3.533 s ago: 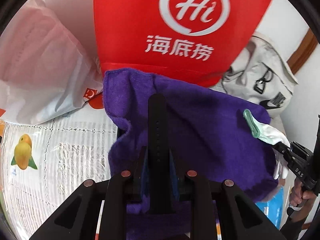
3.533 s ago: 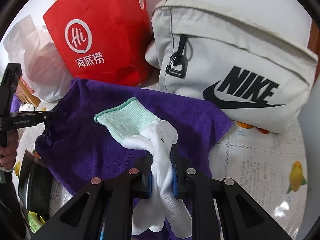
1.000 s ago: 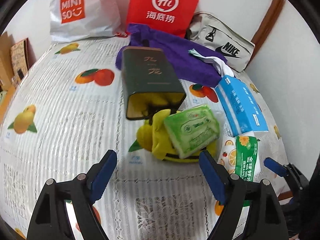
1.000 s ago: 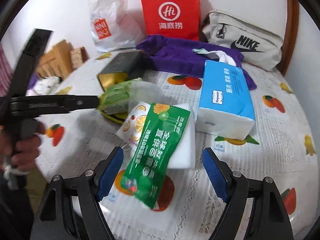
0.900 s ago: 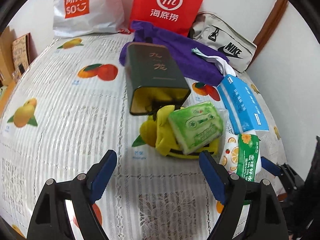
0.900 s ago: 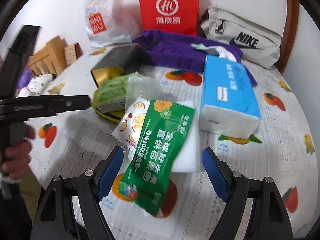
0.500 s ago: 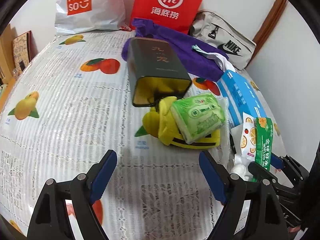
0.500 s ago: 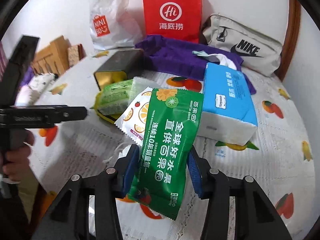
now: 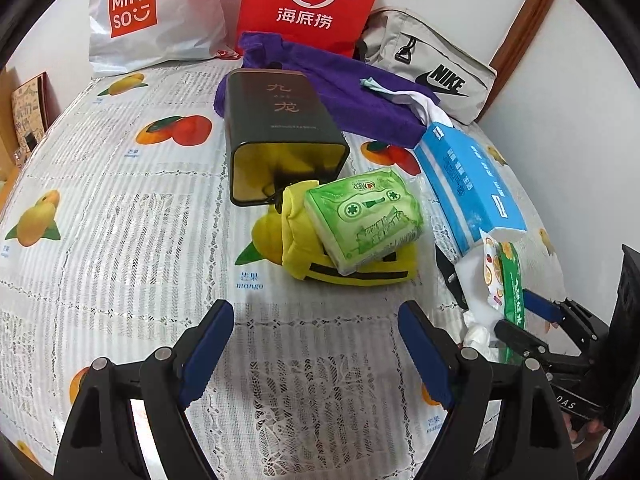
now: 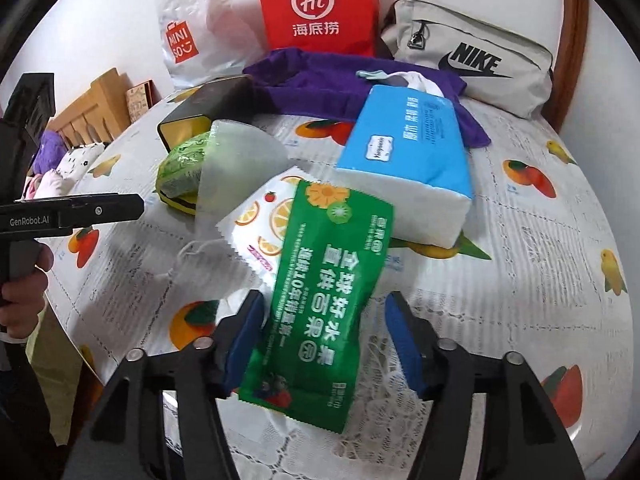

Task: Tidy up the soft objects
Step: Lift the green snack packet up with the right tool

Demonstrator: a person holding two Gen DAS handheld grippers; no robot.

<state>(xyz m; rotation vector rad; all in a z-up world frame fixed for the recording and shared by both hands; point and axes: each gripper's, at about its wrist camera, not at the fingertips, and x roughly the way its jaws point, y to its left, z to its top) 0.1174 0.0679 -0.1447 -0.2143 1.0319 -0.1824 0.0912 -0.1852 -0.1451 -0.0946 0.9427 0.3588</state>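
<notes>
Since a moment ago my right tool (image 10: 322, 336) closed around the green snack packet (image 10: 320, 292) and has just been opening again; the packet lies between its pads, released. My left tool (image 9: 316, 344) hangs open over the bench (image 9: 120, 208), grasping nothing. At twelve o'clock from the packet one blue tissue pack (image 10: 412, 160) blocks the way. At ten o'clock lie one green tissue pack (image 9: 362, 220), one yellow plush (image 9: 296, 248) and one dark tin (image 9: 280, 128).
</notes>
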